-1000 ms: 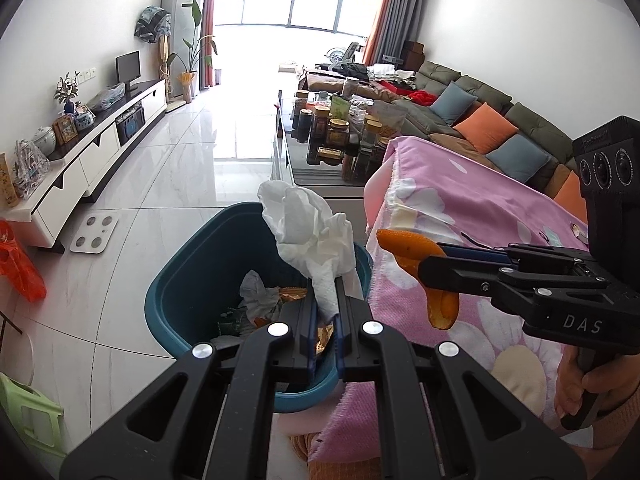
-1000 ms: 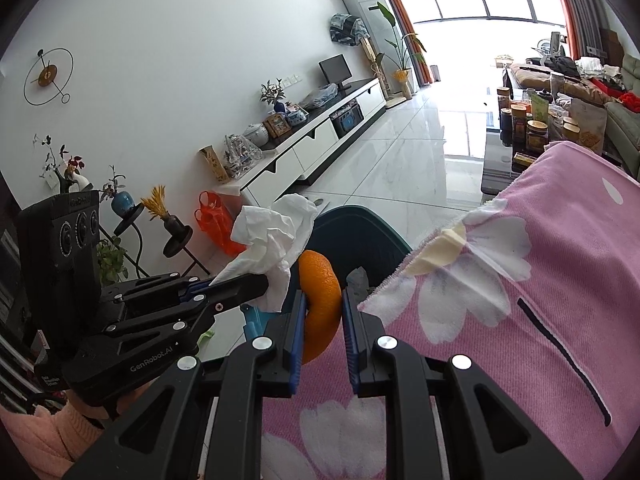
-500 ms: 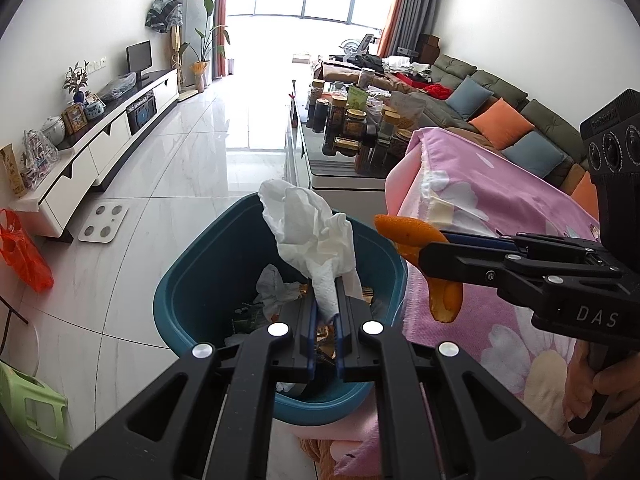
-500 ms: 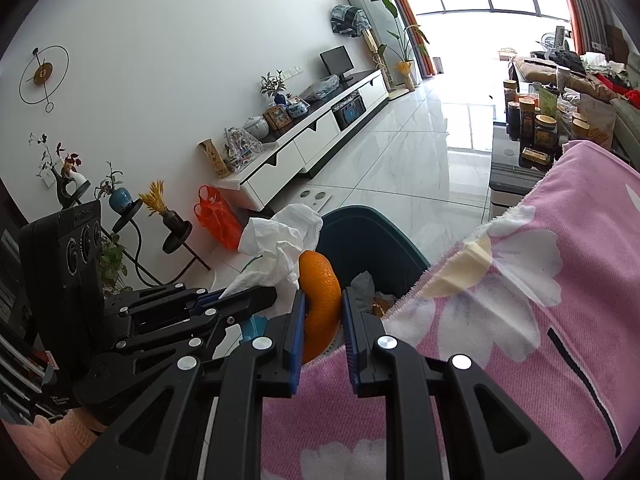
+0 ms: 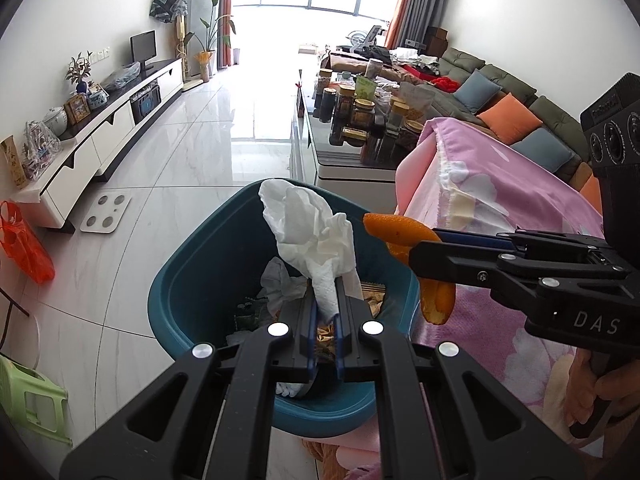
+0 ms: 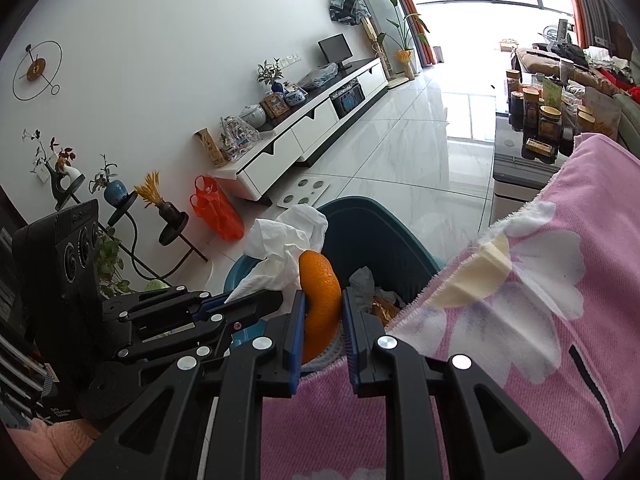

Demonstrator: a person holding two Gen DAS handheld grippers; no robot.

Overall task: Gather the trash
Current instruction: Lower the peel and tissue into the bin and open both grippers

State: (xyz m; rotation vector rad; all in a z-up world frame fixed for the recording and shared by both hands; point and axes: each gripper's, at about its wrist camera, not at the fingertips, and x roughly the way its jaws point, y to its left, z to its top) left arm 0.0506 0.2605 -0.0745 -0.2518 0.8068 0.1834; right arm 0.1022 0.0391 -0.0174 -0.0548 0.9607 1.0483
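My left gripper (image 5: pixel 325 308) is shut on a crumpled white tissue (image 5: pixel 310 236) and holds it over the teal trash bin (image 5: pixel 192 280), which holds paper and wrappers. My right gripper (image 6: pixel 322 308) is shut on a curved orange peel (image 6: pixel 318 296), at the bin's rim beside the pink flowered cloth (image 6: pixel 520 320). In the left wrist view the right gripper (image 5: pixel 416 256) comes in from the right with the peel (image 5: pixel 400 232) at the bin's right edge. In the right wrist view the left gripper (image 6: pixel 256 300) holds the tissue (image 6: pixel 284 236) just left of the peel.
A pink cloth-covered table (image 5: pixel 500 208) stands right of the bin. Behind it a low table carries several jars (image 5: pixel 360 112). A white TV cabinet (image 5: pixel 100 132) lines the left wall, with an orange bag (image 5: pixel 24 248), a scale (image 5: pixel 106 214) and a green stool (image 5: pixel 28 396) on the floor.
Both grippers have moved forward over the bin, so the bin looks nearer and lower. The tissue and the orange peel stay gripped.
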